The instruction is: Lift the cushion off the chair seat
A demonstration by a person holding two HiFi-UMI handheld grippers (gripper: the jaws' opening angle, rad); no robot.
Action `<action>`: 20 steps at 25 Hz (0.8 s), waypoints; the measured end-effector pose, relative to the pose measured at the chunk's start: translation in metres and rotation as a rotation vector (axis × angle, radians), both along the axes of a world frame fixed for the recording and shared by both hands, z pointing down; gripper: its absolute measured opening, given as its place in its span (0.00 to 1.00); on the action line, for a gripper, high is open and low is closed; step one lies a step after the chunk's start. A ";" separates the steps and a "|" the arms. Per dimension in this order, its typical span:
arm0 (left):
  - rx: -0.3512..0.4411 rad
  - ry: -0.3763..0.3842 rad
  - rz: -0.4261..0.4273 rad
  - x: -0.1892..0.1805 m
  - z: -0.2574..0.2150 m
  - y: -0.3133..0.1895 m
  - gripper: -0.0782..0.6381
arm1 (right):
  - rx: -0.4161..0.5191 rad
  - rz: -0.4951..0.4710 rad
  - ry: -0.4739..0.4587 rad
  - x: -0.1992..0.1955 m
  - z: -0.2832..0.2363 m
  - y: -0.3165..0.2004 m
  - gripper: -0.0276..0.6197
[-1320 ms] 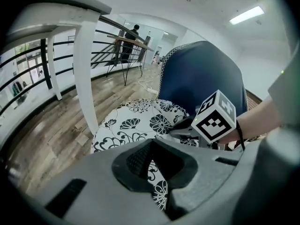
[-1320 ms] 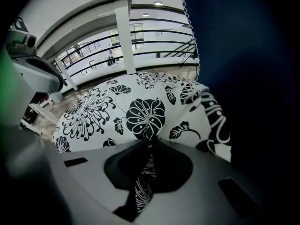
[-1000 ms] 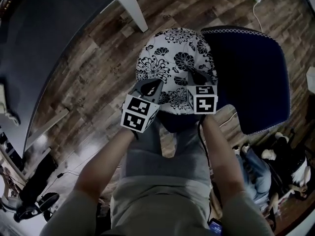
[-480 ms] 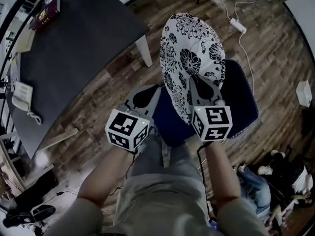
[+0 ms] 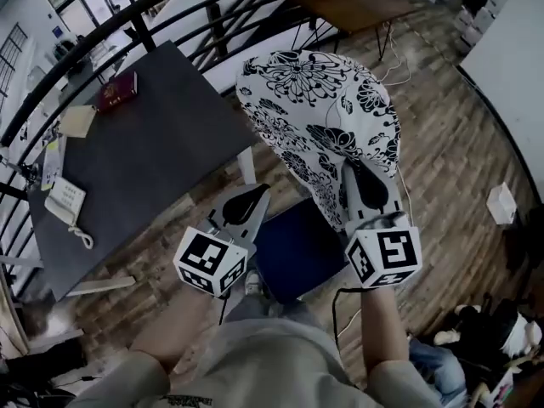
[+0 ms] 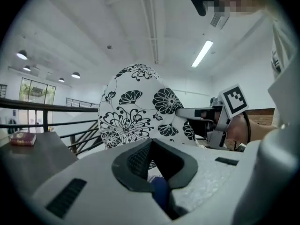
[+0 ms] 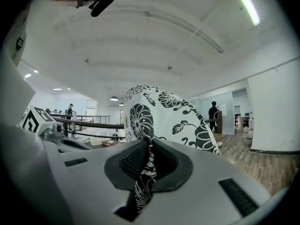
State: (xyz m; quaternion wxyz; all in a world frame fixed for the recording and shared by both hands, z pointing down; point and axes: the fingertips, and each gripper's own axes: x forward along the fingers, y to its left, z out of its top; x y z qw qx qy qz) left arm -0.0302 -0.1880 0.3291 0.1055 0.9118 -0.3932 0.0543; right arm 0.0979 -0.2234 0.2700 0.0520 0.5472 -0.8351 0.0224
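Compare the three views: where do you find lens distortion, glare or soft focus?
Head view: the fisheye bows the railing; the floral cushion is sharp and evenly lit. Left gripper view: black round vignette, strip light blown out, left claw soft up close. Right gripper view: same vignette, ceiling light glaring, cushion fabric in the right claw crisp.

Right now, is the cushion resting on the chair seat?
No, the cushion hangs in the air from the right gripper, well clear of the blue chair seat below.
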 end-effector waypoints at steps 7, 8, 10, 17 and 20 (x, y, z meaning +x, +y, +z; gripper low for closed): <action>0.329 0.092 0.037 0.006 -0.151 0.075 0.12 | 0.268 0.028 -0.005 0.020 -0.130 0.092 0.07; 0.367 0.102 0.042 0.001 -0.157 0.076 0.12 | 0.311 0.039 0.000 0.018 -0.137 0.096 0.07; 0.430 0.118 0.052 -0.011 -0.161 0.074 0.12 | 0.388 0.062 0.005 0.014 -0.145 0.099 0.07; 0.505 0.106 0.025 -0.045 -0.163 0.067 0.12 | 0.409 0.110 -0.030 0.004 -0.151 0.097 0.07; 0.450 0.093 0.025 -0.032 -0.164 0.068 0.12 | 0.313 0.060 -0.074 0.013 -0.144 0.096 0.07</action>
